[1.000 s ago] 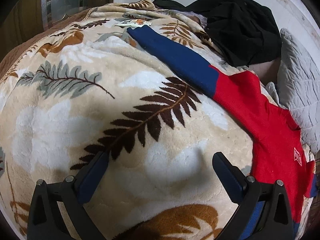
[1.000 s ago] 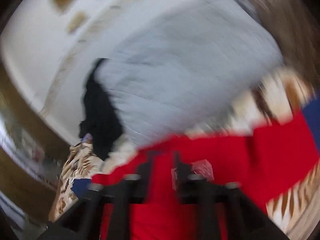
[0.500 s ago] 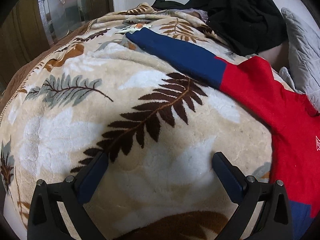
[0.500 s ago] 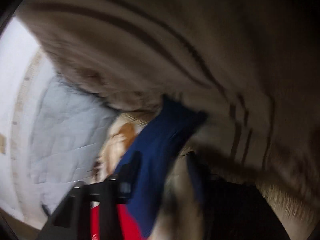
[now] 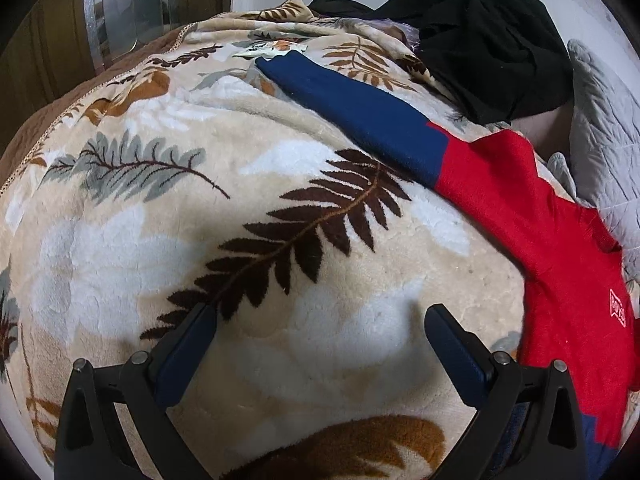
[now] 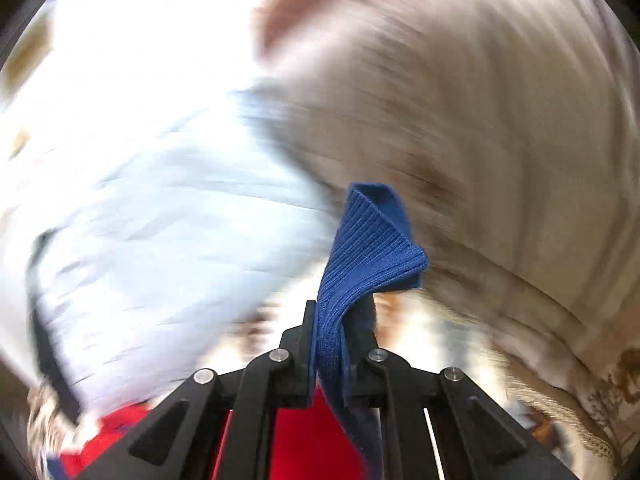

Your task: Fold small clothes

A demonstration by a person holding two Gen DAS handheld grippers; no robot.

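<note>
A red sweater (image 5: 540,248) with navy blue sleeves lies spread on a leaf-patterned blanket (image 5: 200,240). One blue sleeve (image 5: 360,108) stretches away towards the far side. My left gripper (image 5: 320,314) hangs open above bare blanket, left of the red body, with nothing between its fingers. In the right wrist view my right gripper (image 6: 340,316) is shut on the ribbed blue cuff (image 6: 372,248) of the other sleeve. The cuff sticks up past the fingertips, and the red cloth (image 6: 304,432) hangs below them. The background there is blurred.
A heap of black clothes (image 5: 488,40) sits at the far right of the bed, beside a grey quilted pillow (image 5: 604,136). A small white packet (image 5: 272,50) lies by the far sleeve end. A wooden door with a glass panel (image 5: 128,8) stands beyond the bed's left edge.
My right gripper went from wide open to shut on the blue cuff, and its view swung sharply. The left gripper stayed open and nearly still.
</note>
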